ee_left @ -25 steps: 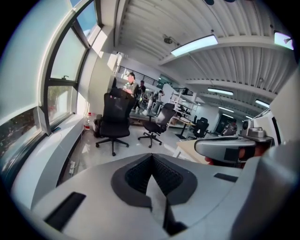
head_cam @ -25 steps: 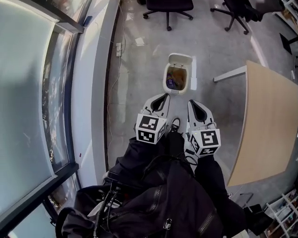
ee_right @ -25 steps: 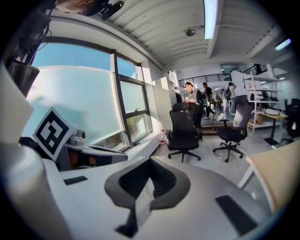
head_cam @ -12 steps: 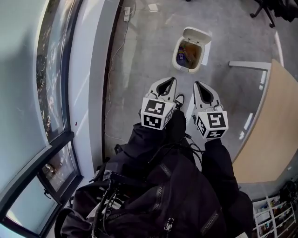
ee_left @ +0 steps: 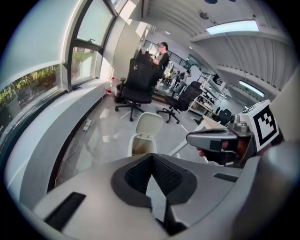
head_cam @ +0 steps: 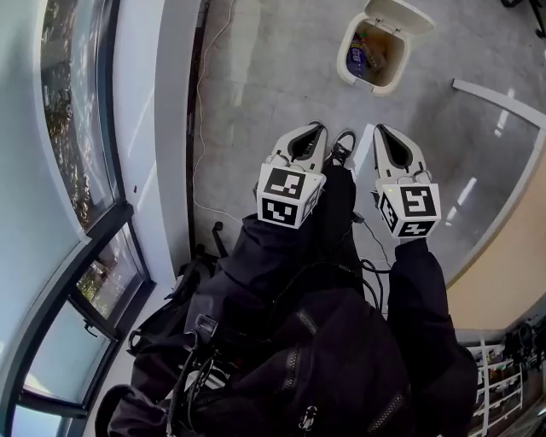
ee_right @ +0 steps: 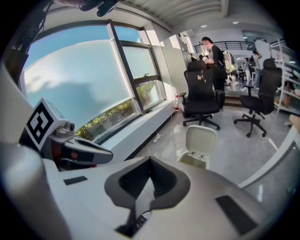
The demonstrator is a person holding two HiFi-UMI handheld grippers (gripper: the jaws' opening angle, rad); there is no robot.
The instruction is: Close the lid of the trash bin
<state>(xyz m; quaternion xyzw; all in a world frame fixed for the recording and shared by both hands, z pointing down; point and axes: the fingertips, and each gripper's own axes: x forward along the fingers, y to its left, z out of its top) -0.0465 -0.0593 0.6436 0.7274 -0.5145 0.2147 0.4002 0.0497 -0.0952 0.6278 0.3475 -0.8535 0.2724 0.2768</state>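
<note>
The white trash bin (head_cam: 372,53) stands on the grey floor at the top right of the head view. Its lid (head_cam: 398,14) is tipped up and back, and rubbish shows inside. Both grippers are held side by side above the person's legs, well short of the bin. My left gripper (head_cam: 317,128) and my right gripper (head_cam: 381,130) have their jaws together with nothing between them. In the left gripper view the bin (ee_left: 139,145) with its raised lid (ee_left: 149,125) shows just beyond the gripper (ee_left: 151,155). The right gripper view shows the lid (ee_right: 201,139) ahead of the gripper (ee_right: 150,159).
A window wall with a white sill (head_cam: 166,128) runs along the left, and a cable (head_cam: 205,111) lies on the floor beside it. A wooden table (head_cam: 512,265) with a white frame bar (head_cam: 503,96) is at the right. Office chairs (ee_left: 138,84) and a standing person (ee_right: 213,51) are beyond the bin.
The bin has slid toward the top right corner of the head view. Both grippers stay shut, side by side, and sit a little higher in the frame.
</note>
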